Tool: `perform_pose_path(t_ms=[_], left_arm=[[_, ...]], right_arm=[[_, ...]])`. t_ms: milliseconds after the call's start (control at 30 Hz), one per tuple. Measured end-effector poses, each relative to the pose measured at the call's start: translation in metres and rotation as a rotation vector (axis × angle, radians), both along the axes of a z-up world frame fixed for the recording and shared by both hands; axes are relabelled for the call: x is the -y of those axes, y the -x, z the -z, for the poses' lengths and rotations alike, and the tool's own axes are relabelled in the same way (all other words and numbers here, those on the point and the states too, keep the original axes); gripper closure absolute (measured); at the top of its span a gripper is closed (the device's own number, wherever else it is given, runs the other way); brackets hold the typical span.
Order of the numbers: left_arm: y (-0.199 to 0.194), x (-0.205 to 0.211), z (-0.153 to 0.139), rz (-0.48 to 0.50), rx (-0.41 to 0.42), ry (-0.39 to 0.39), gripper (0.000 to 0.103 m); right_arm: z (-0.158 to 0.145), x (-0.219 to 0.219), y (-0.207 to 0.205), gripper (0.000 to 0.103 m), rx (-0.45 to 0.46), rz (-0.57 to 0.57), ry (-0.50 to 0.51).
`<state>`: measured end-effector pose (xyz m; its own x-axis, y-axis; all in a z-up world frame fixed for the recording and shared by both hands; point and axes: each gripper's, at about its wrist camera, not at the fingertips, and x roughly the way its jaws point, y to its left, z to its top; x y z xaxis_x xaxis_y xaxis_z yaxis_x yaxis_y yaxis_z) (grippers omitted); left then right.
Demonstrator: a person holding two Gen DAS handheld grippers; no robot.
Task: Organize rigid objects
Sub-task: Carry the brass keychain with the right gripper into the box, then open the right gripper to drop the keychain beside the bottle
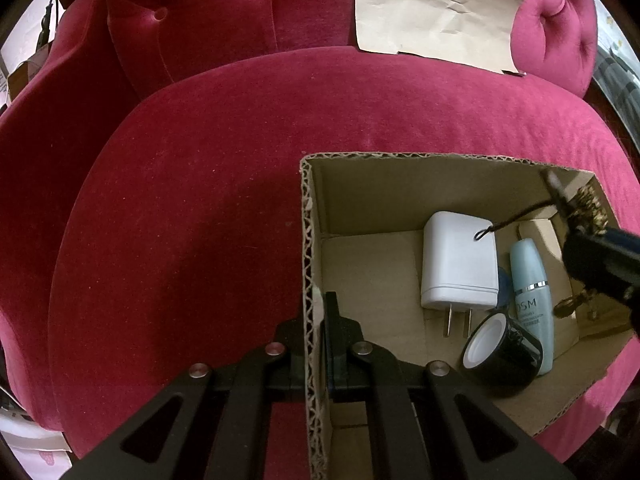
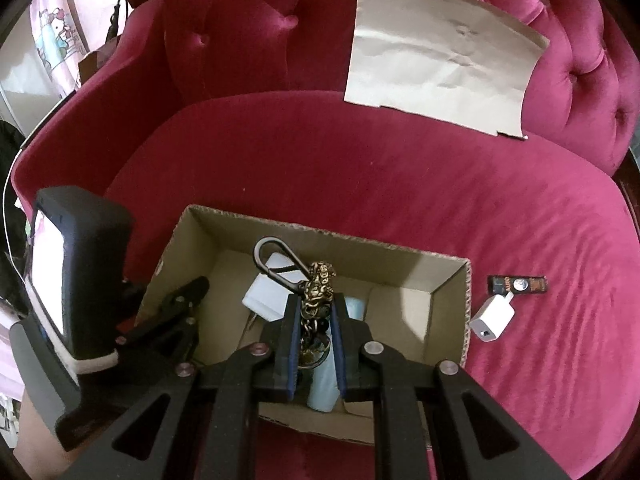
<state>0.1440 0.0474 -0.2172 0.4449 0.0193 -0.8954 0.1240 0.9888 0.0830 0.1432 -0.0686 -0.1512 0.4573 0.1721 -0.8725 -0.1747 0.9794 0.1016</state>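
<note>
An open cardboard box (image 1: 308, 240) (image 2: 448, 292) sits on a red velvet sofa. My left gripper (image 1: 316, 316) is shut on the box's left wall. It also shows in the right wrist view (image 2: 196, 286). My right gripper (image 2: 316, 312) is shut on a brass keychain (image 2: 318, 284) with a dark clip loop, held over the box. It enters the left wrist view from the right (image 1: 576, 236). Inside lie a white charger (image 1: 458, 260), a pale blue bottle (image 1: 534, 292) and a black jar (image 1: 502, 354).
A small white charger (image 2: 492, 316) and a small dark packet (image 2: 518, 283) lie on the seat right of the box. A tan paper sheet (image 2: 440, 56) leans on the sofa back. Sofa armrests rise at left and right.
</note>
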Motion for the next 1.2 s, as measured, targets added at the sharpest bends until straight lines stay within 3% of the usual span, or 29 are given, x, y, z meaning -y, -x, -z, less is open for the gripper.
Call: perform_pose_path(t_ms=[333, 800, 833, 900, 967, 1067, 1200], left_arm=[[0.001, 0.001, 0.000, 0.002, 0.001, -0.002, 0.099], [0.001, 0.003, 0.000, 0.002, 0.001, -0.002, 0.099], [0.001, 0.003, 0.000, 0.002, 0.001, -0.001, 0.099], [0.001, 0.004, 0.001, 0.002, 0.002, -0.002, 0.098], [0.001, 0.005, 0.001, 0.002, 0.002, -0.003, 0.098], [0.001, 0.005, 0.001, 0.001, 0.002, -0.001, 0.098], [0.001, 0.005, 0.002, 0.002, 0.003, -0.003, 0.098]], right_arm=[[0.019, -0.004, -0.005, 0.089, -0.043, 0.001, 0.004], [0.019, -0.003, -0.006, 0.086, -0.035, -0.022, -0.010], [0.019, -0.003, -0.006, 0.081, -0.027, -0.023, -0.003], [0.018, -0.003, -0.006, 0.041, -0.012, -0.020, -0.002], [0.015, -0.002, -0.005, 0.023, 0.017, -0.011, 0.009], [0.010, -0.005, -0.003, 0.009, 0.058, -0.017, 0.031], [0.010, -0.005, -0.003, 0.002, 0.073, -0.001, 0.058]])
